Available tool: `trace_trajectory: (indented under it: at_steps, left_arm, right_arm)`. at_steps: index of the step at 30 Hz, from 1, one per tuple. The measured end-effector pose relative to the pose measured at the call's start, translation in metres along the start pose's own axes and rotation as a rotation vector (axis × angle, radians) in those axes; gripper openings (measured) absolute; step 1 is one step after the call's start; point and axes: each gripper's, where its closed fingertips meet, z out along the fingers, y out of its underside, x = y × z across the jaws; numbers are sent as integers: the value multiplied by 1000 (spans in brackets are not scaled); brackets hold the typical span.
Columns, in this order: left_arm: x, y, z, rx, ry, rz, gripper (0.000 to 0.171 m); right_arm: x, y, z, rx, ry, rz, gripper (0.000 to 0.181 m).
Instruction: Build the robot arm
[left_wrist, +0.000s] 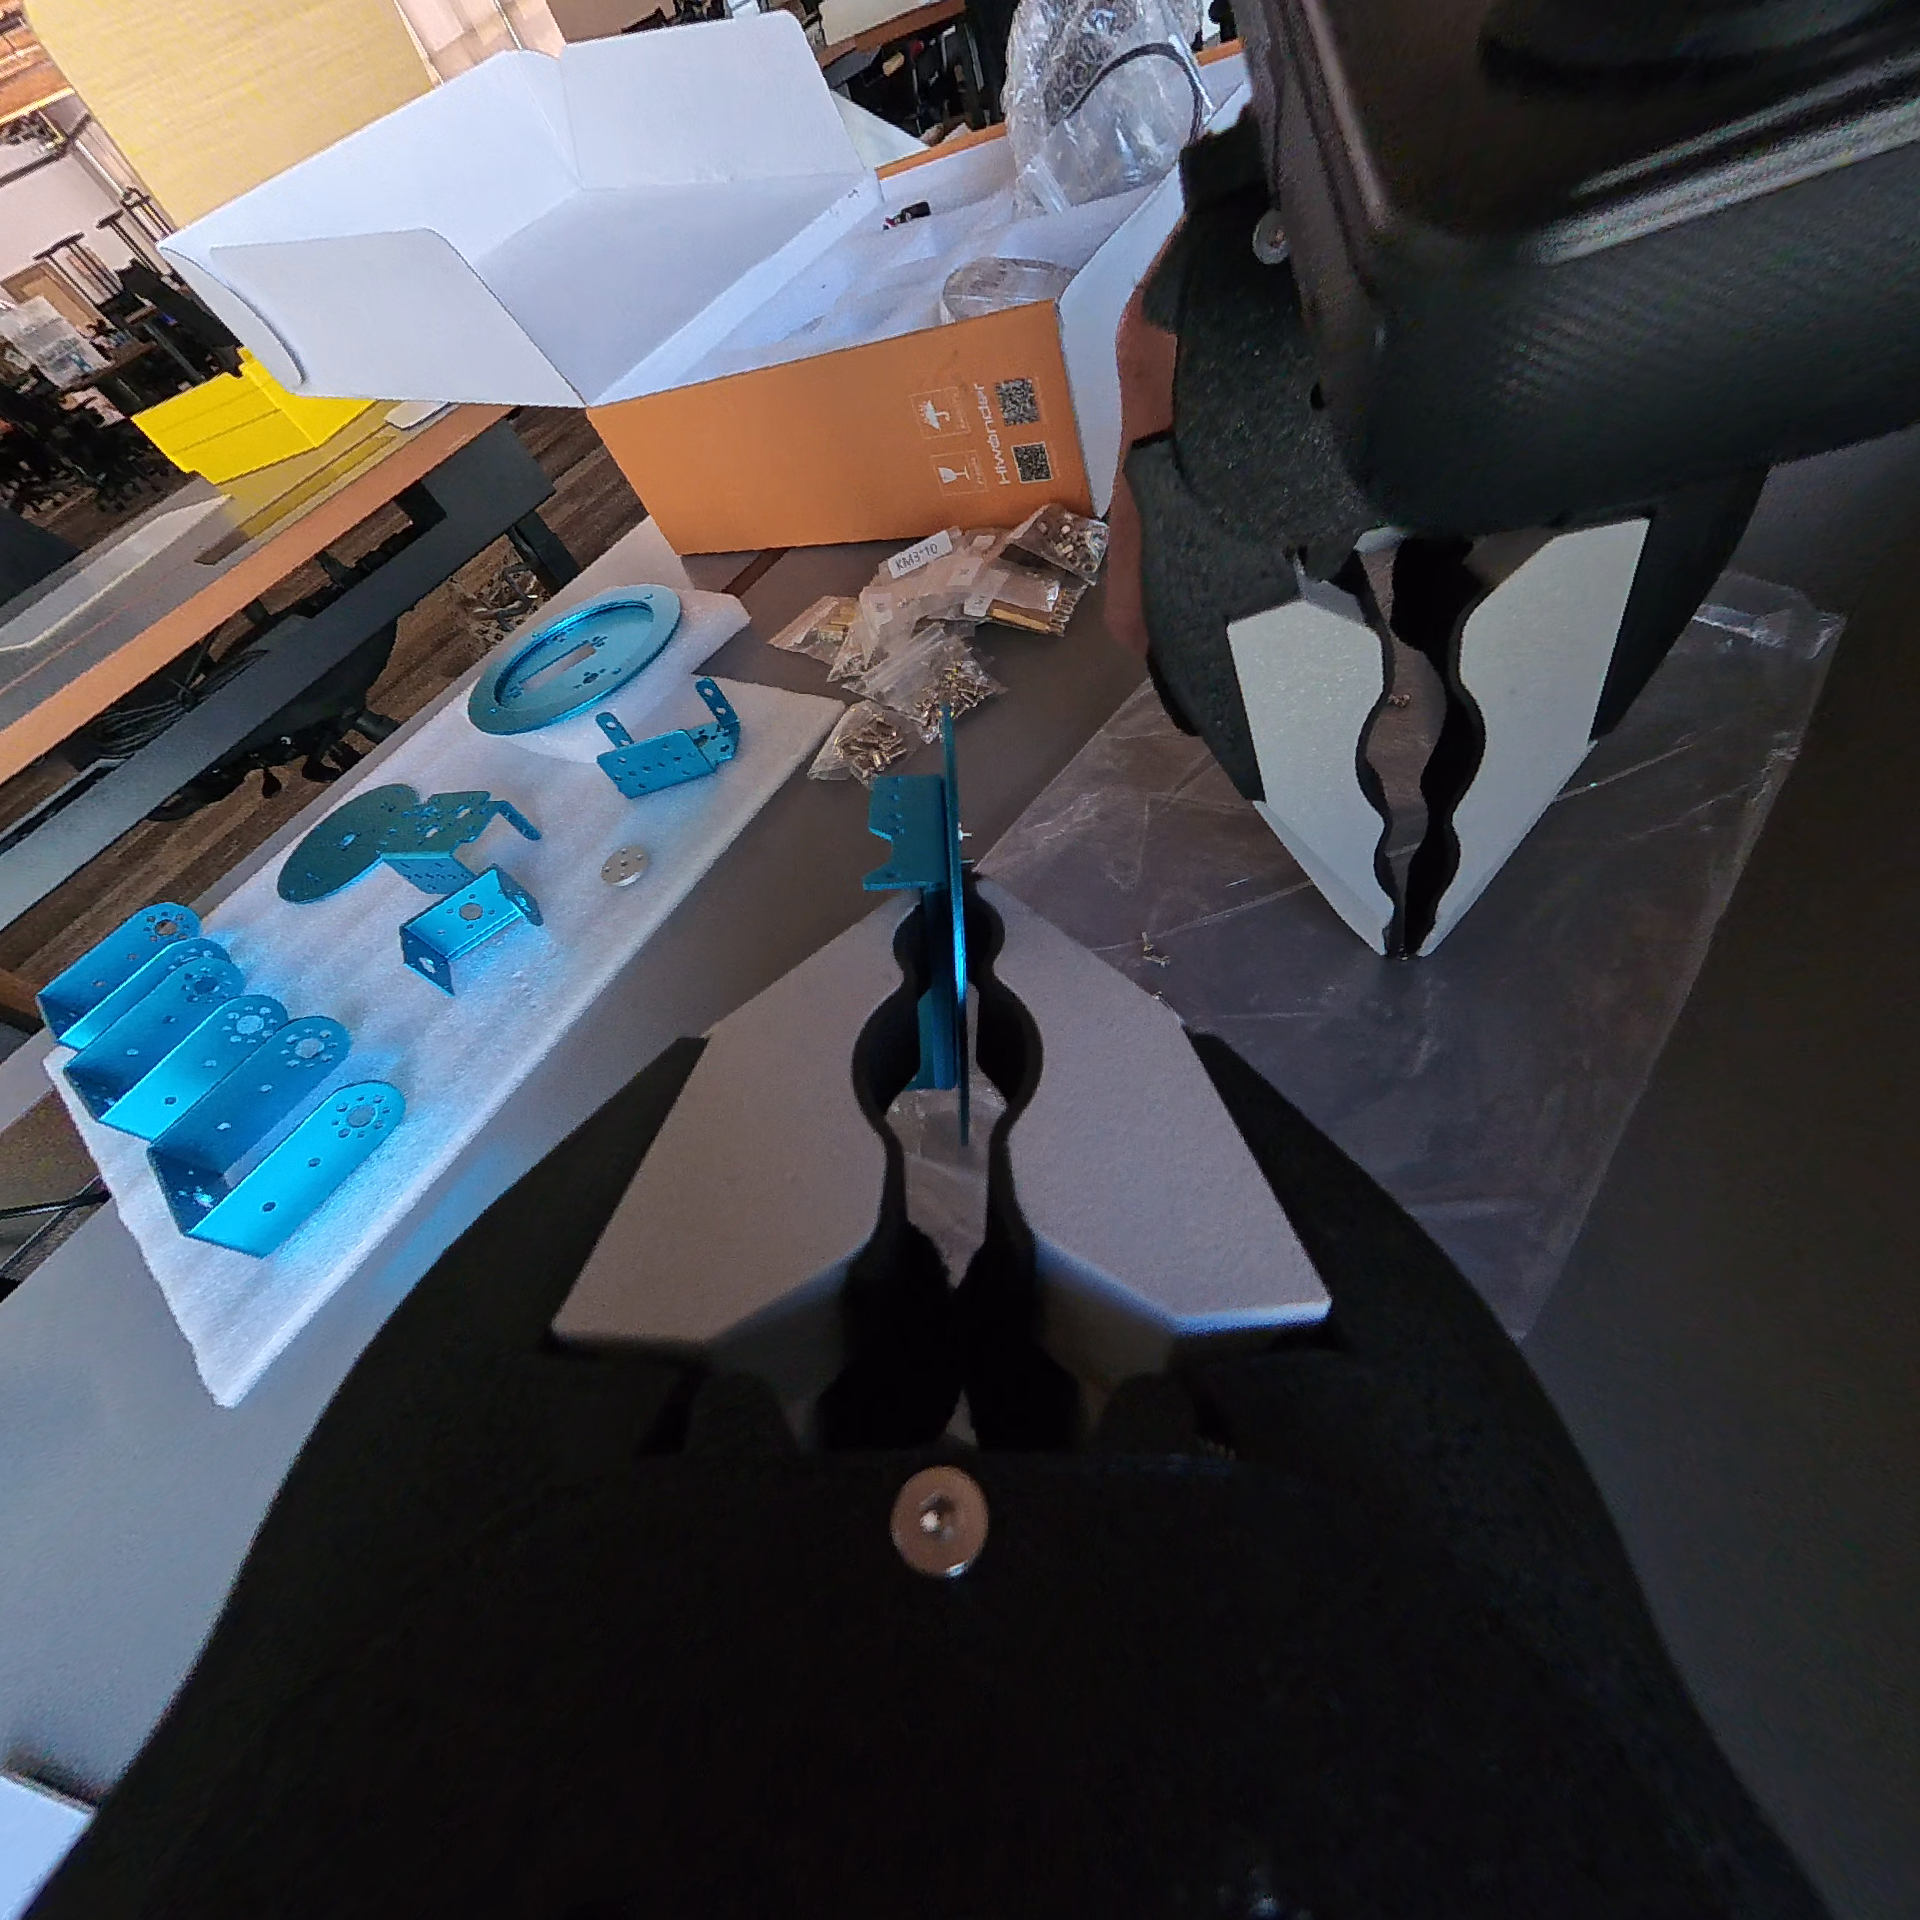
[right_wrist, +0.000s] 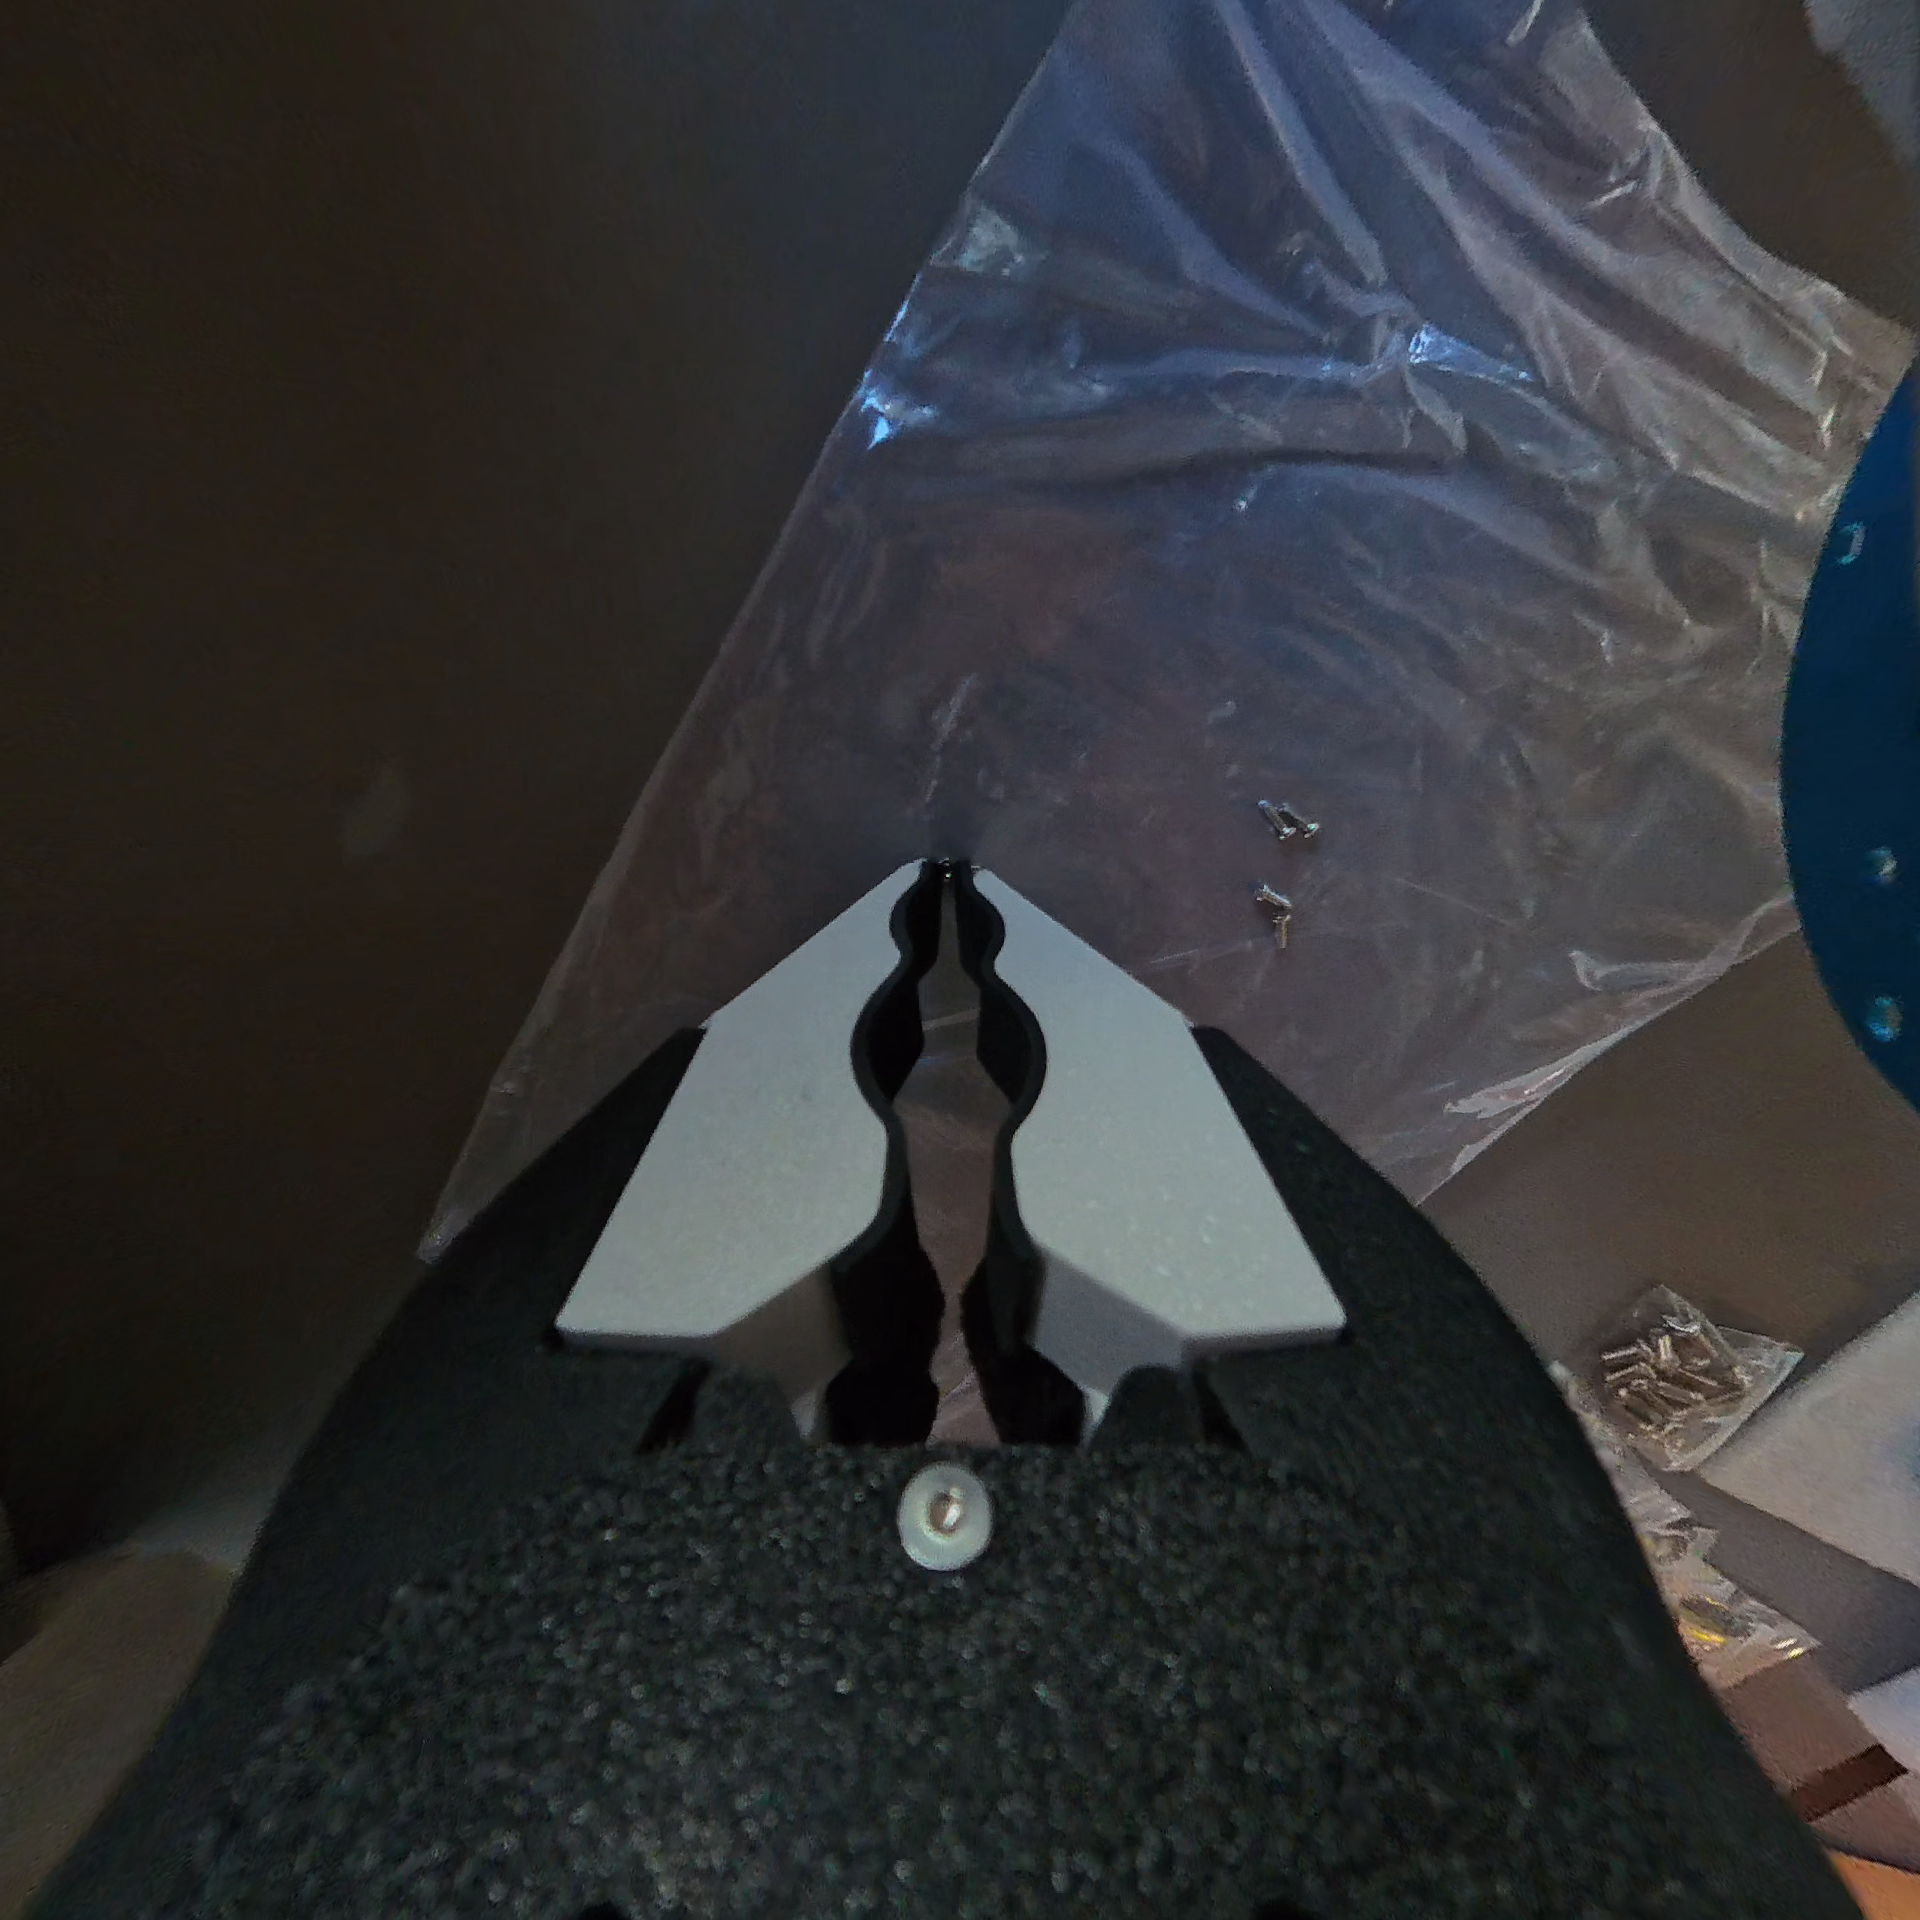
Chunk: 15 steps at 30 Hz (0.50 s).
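Gripping a blue metal plate (left_wrist: 954, 935) edge-on, the left tongs (left_wrist: 948, 904) are clamped on it; the plate stands upright, a small bracket fixed to its left face. Right tongs (right_wrist: 948, 864) are drawn together, tips pressed down on a clear plastic sheet (right_wrist: 1351, 468), pinching what looks like a tiny screw, too small to be sure. Loose screws (right_wrist: 1280, 862) lie just beside those tips. Further left on the bench (left_wrist: 727, 935): blue brackets (left_wrist: 223, 1091) on white foam, screw bags (left_wrist: 935, 644), an orange box (left_wrist: 831, 447).
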Motion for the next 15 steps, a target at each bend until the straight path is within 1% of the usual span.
trace_trajectory:
  at_steps: [5,8,11,15]
  left_arm:
    - [0,0,0,1,1,-3,1]
    - [-1,-1,-1,3,1,-8,1]
    - [-1,0,0,4,2,-15,1]
    - [-1,1,0,1,3,-16,1]
  right_arm:
    - [0,-1,0,3,28,-13,0]
    - [0,0,0,46,42,-9,0]
    - [0,2,-1,59,52,-14,0]
    - [-2,1,-8,69,60,-1,0]
